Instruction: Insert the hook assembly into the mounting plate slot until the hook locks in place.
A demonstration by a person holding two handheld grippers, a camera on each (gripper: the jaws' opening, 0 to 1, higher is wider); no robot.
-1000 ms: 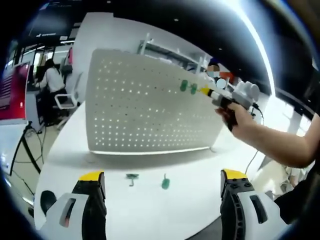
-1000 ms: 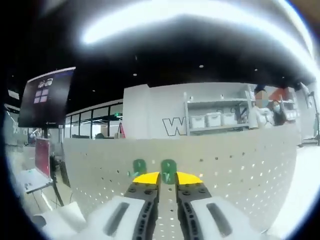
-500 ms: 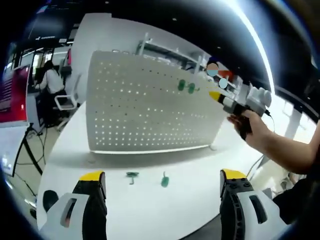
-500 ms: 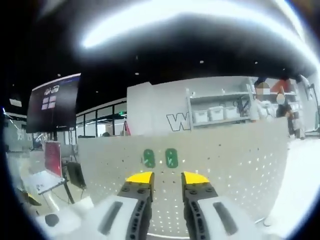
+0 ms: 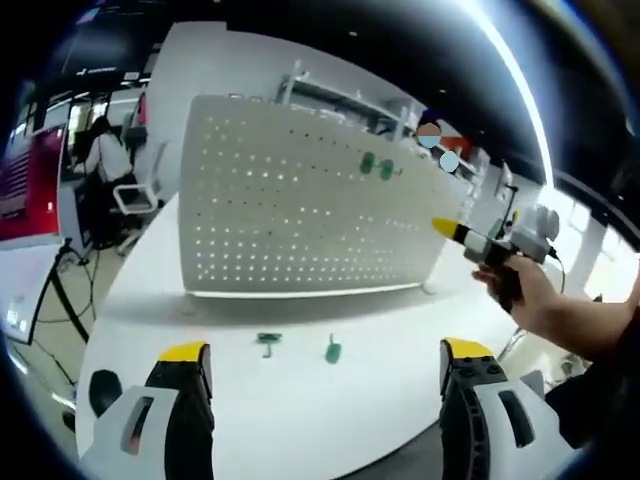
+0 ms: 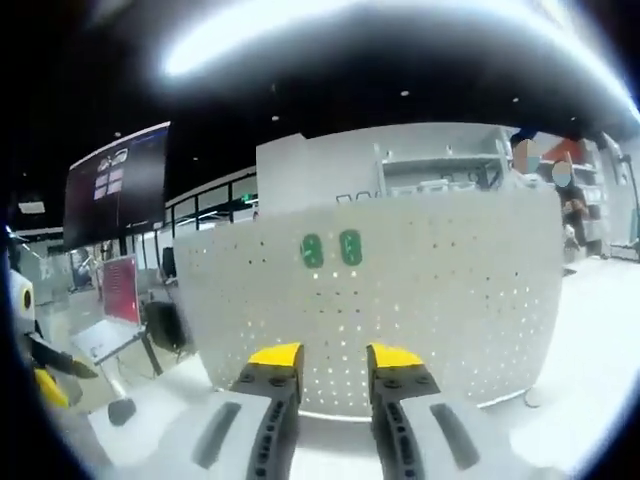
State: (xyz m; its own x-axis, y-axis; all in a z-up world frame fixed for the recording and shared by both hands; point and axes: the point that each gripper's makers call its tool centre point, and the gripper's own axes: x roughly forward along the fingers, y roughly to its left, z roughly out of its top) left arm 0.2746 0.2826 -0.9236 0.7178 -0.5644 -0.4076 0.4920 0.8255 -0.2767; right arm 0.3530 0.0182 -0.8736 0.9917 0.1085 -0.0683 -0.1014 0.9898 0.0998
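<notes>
A white perforated mounting plate [image 5: 300, 210] stands upright on the white table [image 5: 250, 400]. Two green hooks [image 5: 376, 166] sit side by side in its upper right holes. Two more green hooks [image 5: 266, 341] [image 5: 333, 351] lie on the table in front of the plate. My left gripper [image 5: 326, 352] is low over the table's near edge, wide open, holding nothing. A hand holds my right gripper [image 5: 447, 230] off the plate's right end. In the right gripper view, my right gripper [image 6: 334, 356] is open and bare, facing the plate [image 6: 460, 290] below the mounted hooks [image 6: 331, 249].
A person [image 5: 106, 158] sits at a desk far left, beside a red screen [image 5: 22, 185]. Shelving [image 5: 330, 100] stands behind the plate. The table's rounded edge falls away at the left, with a dark round base [image 5: 101, 386] on the floor there.
My right gripper, almost shut at the mounted hooks one second ago, has opened and drawn back and down from the plate. Both hooks stay in the plate. The left gripper has barely moved.
</notes>
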